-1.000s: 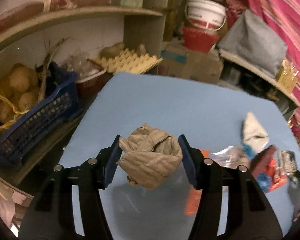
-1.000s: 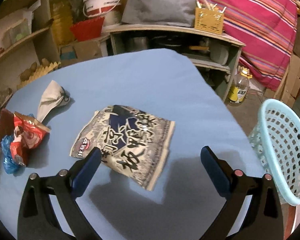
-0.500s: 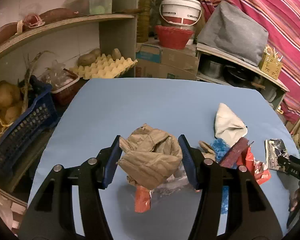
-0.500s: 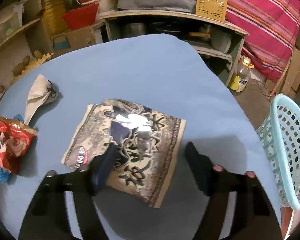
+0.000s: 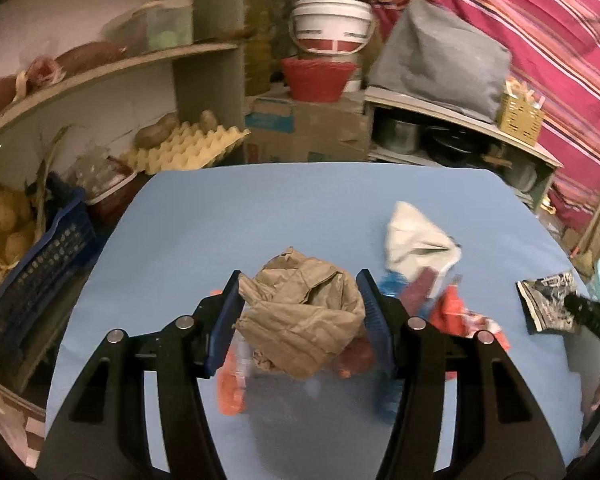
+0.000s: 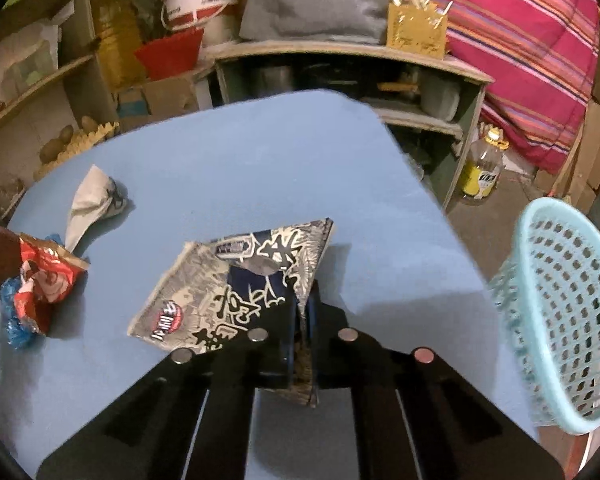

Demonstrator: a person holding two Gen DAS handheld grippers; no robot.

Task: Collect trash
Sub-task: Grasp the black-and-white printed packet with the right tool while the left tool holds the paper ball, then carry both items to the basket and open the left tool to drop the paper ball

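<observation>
My left gripper [image 5: 300, 312] is shut on a crumpled brown paper ball [image 5: 302, 322] and holds it above the blue table [image 5: 259, 208]. My right gripper [image 6: 302, 320] is shut on the near edge of a grey and navy printed snack bag [image 6: 235, 280], lifted and tilted above the table [image 6: 259, 152]; that bag also shows at the right of the left wrist view [image 5: 546, 300]. A light blue mesh basket [image 6: 560, 312] stands off the table's right edge. On the table lie a red wrapper [image 6: 35, 280] with blue plastic and a white crumpled paper [image 6: 89, 204].
Shelves with a blue crate of potatoes [image 5: 23, 264], a yellow egg tray [image 5: 187, 148], a white bucket [image 5: 330, 28] and a red bowl [image 5: 320, 80] ring the table's far side. An orange wrapper [image 5: 229, 388] lies under the left gripper. A bottle [image 6: 482, 168] stands on the floor.
My right gripper has closed on the snack bag and lifted its near edge. My left gripper, still holding the paper ball, has swung right over the other wrappers.
</observation>
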